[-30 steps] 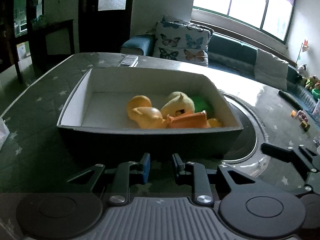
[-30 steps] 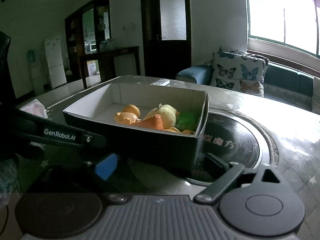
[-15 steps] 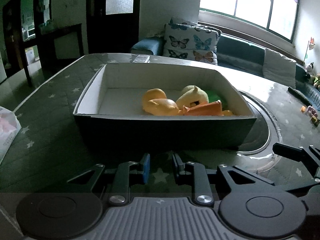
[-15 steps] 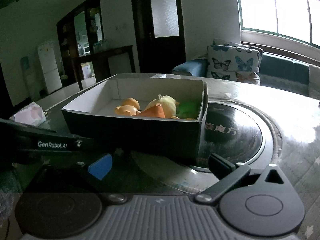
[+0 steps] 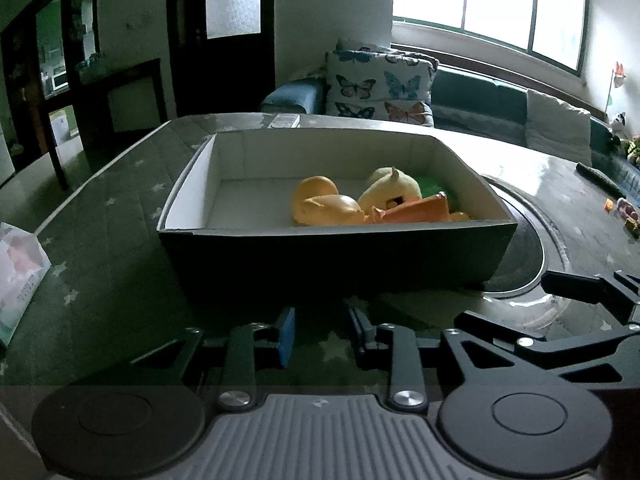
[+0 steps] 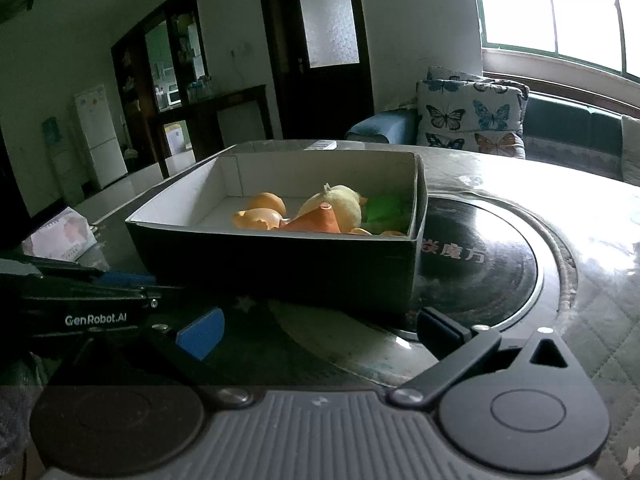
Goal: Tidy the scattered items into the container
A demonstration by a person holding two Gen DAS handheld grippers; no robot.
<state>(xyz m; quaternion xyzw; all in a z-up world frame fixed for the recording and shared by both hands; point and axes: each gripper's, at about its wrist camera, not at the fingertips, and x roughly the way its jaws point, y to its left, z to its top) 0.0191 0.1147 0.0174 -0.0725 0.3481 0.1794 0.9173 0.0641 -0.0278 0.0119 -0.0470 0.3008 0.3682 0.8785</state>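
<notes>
So the box point(image 5: 332, 256), black outside and white inside, sits on the worktop point(image 5: 120, 216), which has a grey star-print quilted cover. Its right end overlaps a round black glass insert point(image 6: 480, 264) set into the worktop. Inside the box, bunched toward the right end, there's a pile of soft-looking stuff: two orange rounded pieces point(image 5: 320, 204), a pale yellow plush thing point(image 5: 390, 188), an orange cone-ish piece point(image 5: 416, 212) leaning in front of it, and something green point(image 6: 386, 206) tucked in the back corner. The left half of the box floor is bare.

The left gripper point(image 5: 322, 334) hangs just in front of the box's near wall, jaws opening, blue pad on one side, with nothing between them, only the cover underneath. The right gripper point(image 6: 320, 330) is spread wide and also has nothing in it; its right finger hovers over the glass insert near the box's corner. From the right wrist view the left gripper shows off to the left, beside the box.

A tissue pack point(image 6: 60, 236) lies on the worktop left of the box, a white remote point(image 5: 285, 121) lies behind it, and a few small bits point(image 5: 626, 212) lie far off to the right.
</notes>
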